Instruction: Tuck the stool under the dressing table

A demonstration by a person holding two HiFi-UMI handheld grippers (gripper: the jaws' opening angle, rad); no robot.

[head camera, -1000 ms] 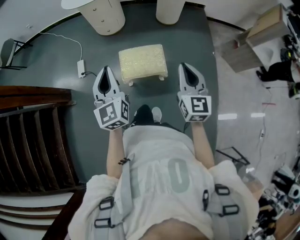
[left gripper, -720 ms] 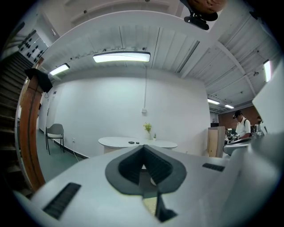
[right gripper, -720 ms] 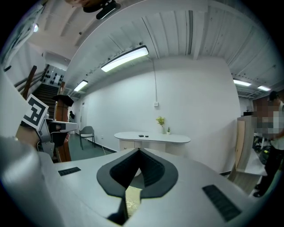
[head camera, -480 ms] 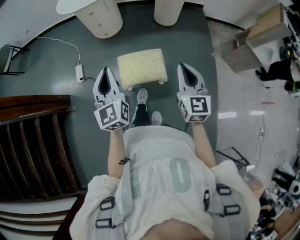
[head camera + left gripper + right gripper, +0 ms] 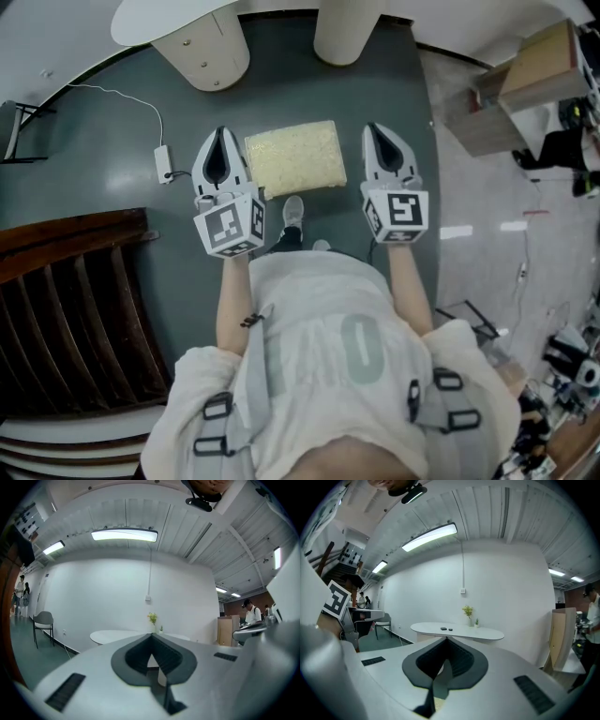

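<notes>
In the head view the stool (image 5: 295, 157), with a cream cushion, stands on the dark green floor between my two grippers. My left gripper (image 5: 221, 133) is beside its left edge and my right gripper (image 5: 376, 128) beside its right edge; both are shut and hold nothing. Whether either touches the stool I cannot tell. Ahead is the dressing table's white top (image 5: 164, 17) on two cream round pedestals (image 5: 204, 54). The left gripper view shows shut jaws (image 5: 151, 636) and the white table (image 5: 117, 636) beyond; the right gripper view shows shut jaws (image 5: 446, 640) facing the same table (image 5: 457, 631).
A power strip with a white cable (image 5: 165, 160) lies on the floor at the left. Dark wooden stairs (image 5: 66, 309) fill the lower left. Wooden boxes (image 5: 525, 84) stand at the right. My shoe (image 5: 293, 211) is just behind the stool. A chair (image 5: 43, 620) stands by the far wall.
I have stepped forward with both grippers toward the dressing table. The stool, which lay ahead of the gripper tips, now sits between the two grippers.
</notes>
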